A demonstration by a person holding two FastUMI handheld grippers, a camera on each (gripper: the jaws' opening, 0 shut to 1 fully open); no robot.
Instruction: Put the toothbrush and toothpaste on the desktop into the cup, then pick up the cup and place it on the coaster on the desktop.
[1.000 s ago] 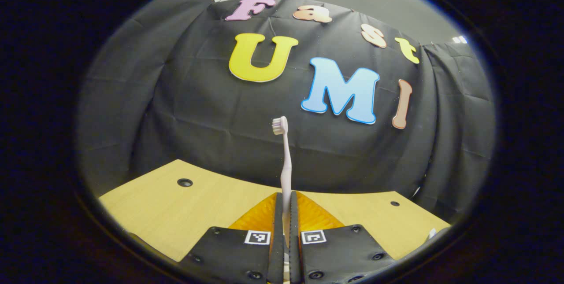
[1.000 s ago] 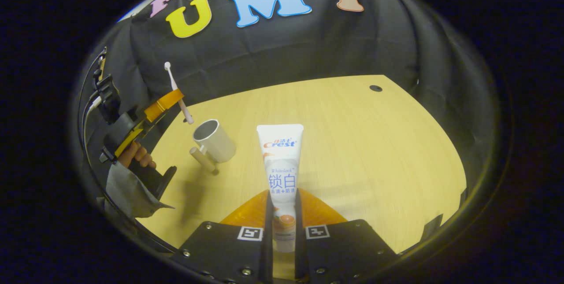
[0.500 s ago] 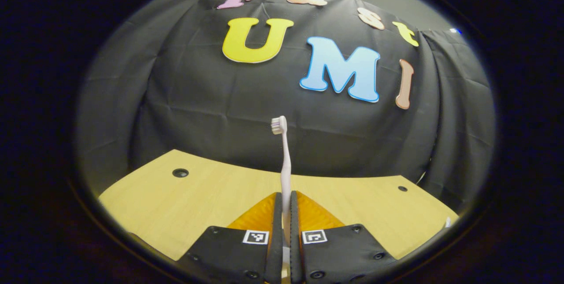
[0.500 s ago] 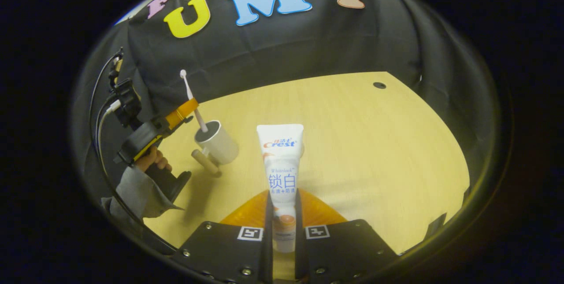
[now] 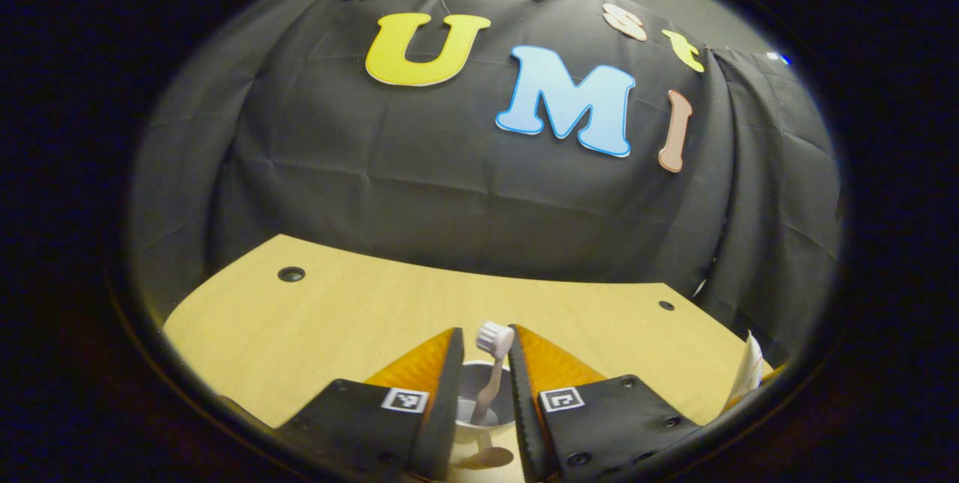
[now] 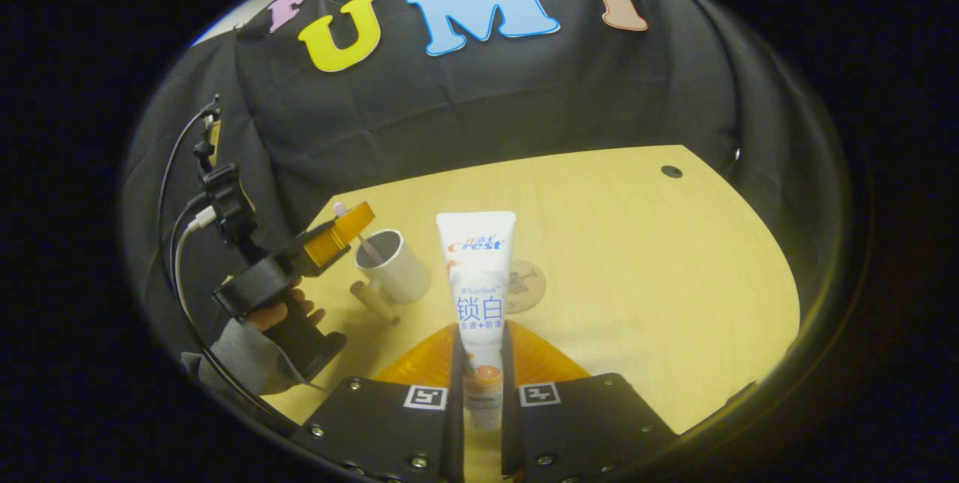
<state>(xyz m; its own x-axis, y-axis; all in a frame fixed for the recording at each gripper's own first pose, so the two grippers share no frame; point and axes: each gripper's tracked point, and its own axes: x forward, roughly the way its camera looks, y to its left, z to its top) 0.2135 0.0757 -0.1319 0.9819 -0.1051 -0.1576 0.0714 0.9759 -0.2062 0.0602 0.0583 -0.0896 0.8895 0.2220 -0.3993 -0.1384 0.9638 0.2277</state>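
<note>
My left gripper (image 5: 483,341) is open just above the white cup (image 5: 479,402). The pale toothbrush (image 5: 491,374) stands in the cup, leaning, with its head up between the spread fingers. In the right gripper view the same cup (image 6: 393,267), with a wooden handle, holds the toothbrush (image 6: 359,234), and the left gripper (image 6: 333,240) hovers at its rim. My right gripper (image 6: 479,333) is shut on the white toothpaste tube (image 6: 479,281), held upright over the desk. A round coaster (image 6: 526,284) lies on the desk to the right of the cup, partly hidden by the tube.
The wooden desktop (image 6: 637,258) has cable holes at its back corners (image 5: 291,274) (image 6: 671,171). The black cloth wall closes off the back and sides. A hand and grey sleeve (image 6: 255,333) hold the left gripper at the desk's left edge.
The left gripper came down to the cup and opened, letting go of the toothbrush, which dropped into the cup. The right gripper still holds the toothpaste; the coaster has come into sight.
</note>
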